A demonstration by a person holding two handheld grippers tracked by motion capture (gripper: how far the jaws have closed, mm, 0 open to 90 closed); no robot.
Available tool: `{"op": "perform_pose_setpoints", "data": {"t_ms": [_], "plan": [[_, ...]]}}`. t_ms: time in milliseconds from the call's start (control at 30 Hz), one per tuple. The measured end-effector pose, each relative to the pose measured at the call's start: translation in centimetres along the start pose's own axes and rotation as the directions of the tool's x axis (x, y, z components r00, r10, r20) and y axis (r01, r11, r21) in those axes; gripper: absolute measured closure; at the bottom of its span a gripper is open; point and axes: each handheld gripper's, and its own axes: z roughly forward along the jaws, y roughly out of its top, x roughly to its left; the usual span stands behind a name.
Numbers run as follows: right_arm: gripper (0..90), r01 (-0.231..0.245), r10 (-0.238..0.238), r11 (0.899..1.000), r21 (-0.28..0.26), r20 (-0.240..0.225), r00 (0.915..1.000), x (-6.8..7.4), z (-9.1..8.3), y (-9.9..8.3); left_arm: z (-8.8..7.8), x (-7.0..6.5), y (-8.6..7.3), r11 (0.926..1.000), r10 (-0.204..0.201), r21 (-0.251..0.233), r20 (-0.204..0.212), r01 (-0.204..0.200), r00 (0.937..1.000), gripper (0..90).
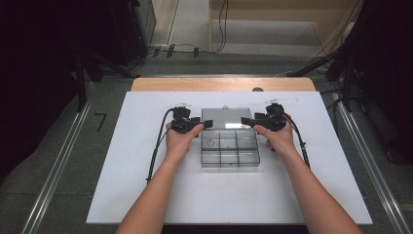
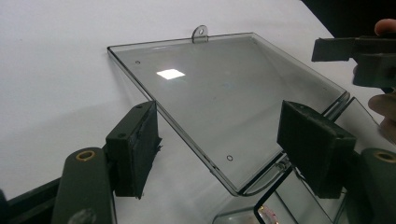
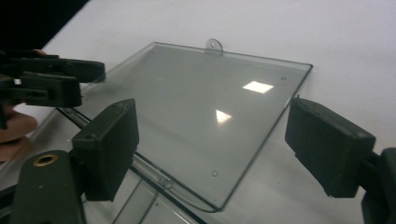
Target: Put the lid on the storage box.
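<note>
lab, white table [image 1: 146, 195], floor rails [image 1: 58, 161], trailing cables [image 1: 221, 24]

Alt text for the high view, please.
Two hands hold the left gripper and right gripper, jaws open, at either side of a clear compartment box whose lid lies open flat on a white table.
</note>
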Motion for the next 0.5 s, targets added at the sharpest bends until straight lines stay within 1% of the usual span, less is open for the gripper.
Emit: {"op": "perform_pose_setpoints", "data": {"t_ms": [100, 133, 267, 333, 400, 433, 467, 500], "plan": [[18.4, -0.012, 0.012, 1.000, 0.014, 0.014, 0.9998, -0.2, 0.4, -0.1, 0.3, 0.0, -0.1, 0.9999, -0.009, 0.008, 0.007, 0.009, 0.9999, 30.5], [19.0, -0.018, 0.018, 1.000, 0.019, 0.016, 0.9997, -0.2, 0.5, -0.2, 0.4, 0.0, -0.1, 0.9999, -0.009, 0.008, 0.001, 0.009, 1.0000, 30.5], [21.9, -0.034, 0.033, 0.999, 0.033, 0.012, 0.9994, -0.3, 1.0, -0.4, 0.4, 0.1, -0.1, 0.9996, -0.027, 0.002, 0.003, 0.027, 0.9996, 31.3], [24.1, -0.051, 0.051, 0.998, 0.043, 0.023, 0.9985, -0.3, 1.2, -0.4, 0.5, 0.2, -0.2, 0.9995, -0.031, 0.004, 0.003, 0.031, 0.9995, 31.6], [25.4, -0.068, 0.067, 0.997, 0.045, 0.013, 0.9977, -0.4, 1.4, -0.5, 0.6, 0.2, -0.2, 0.9991, -0.041, 0.011, -0.001, 0.041, 0.9992, 31.7], [26.5, -0.067, 0.066, 0.996, 0.050, 0.019, 0.9976, -0.5, 1.4, -0.6, 0.7, 0.2, -0.3, 0.9989, -0.042, 0.018, -0.005, 0.042, 0.9991, 31.9], [27.4, -0.069, 0.068, 0.996, 0.055, 0.024, 0.9974, -0.5, 1.5, -0.6, 0.8, 0.3, -0.3, 0.9986, -0.051, 0.018, -0.001, 0.051, 0.9987, 32.0], [27.9, -0.076, 0.075, 0.995, 0.062, 0.021, 0.9970, -0.7, 1.6, -0.7, 0.8, 0.3, -0.3, 0.9985, -0.053, 0.017, 0.001, 0.053, 0.9986, 31.8]]}}
